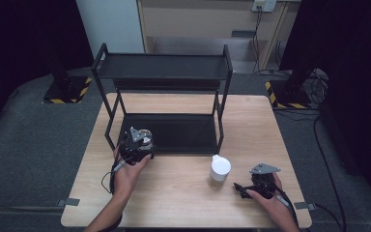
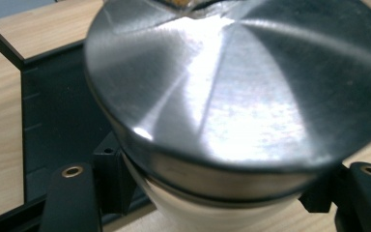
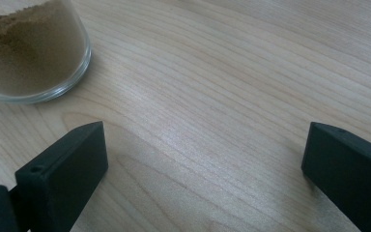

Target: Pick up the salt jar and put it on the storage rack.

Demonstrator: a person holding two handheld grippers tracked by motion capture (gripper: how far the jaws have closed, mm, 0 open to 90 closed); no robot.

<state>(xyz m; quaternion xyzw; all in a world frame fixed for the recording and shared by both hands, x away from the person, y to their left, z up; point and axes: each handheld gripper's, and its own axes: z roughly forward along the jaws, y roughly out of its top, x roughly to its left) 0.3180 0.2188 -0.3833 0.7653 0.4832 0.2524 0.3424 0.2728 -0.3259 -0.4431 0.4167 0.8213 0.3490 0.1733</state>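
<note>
Pale wood grain covers the tabletop (image 1: 183, 193), which stands on a grey floor with dark curtains at both sides. On its far half stands a black metal rack (image 1: 164, 67) with two tiers, the upper shelf raised on thin legs above the lower tray (image 1: 183, 133), which lies flat on the wood.

At the near left corner of that lower tray, the left tool (image 1: 137, 145) holds a jar with a brushed steel lid (image 2: 232, 87). In the left gripper view the lid sits very close to the camera, with the pale body of the jar below it, and the two black jaws are closed on that body from either side. The jar is over the tray's near left edge; whether it rests on the tray or hangs just above it I cannot tell.

Near the middle of the tabletop, closer to the person, stands a second jar with a white lid (image 1: 220, 170), holding brown powder in clear glass. It stands upright and free.

Just right of it, the right tool (image 1: 244, 189) rests low over the wood, its jaws spread wide with nothing between them, apart from the glass.
</note>
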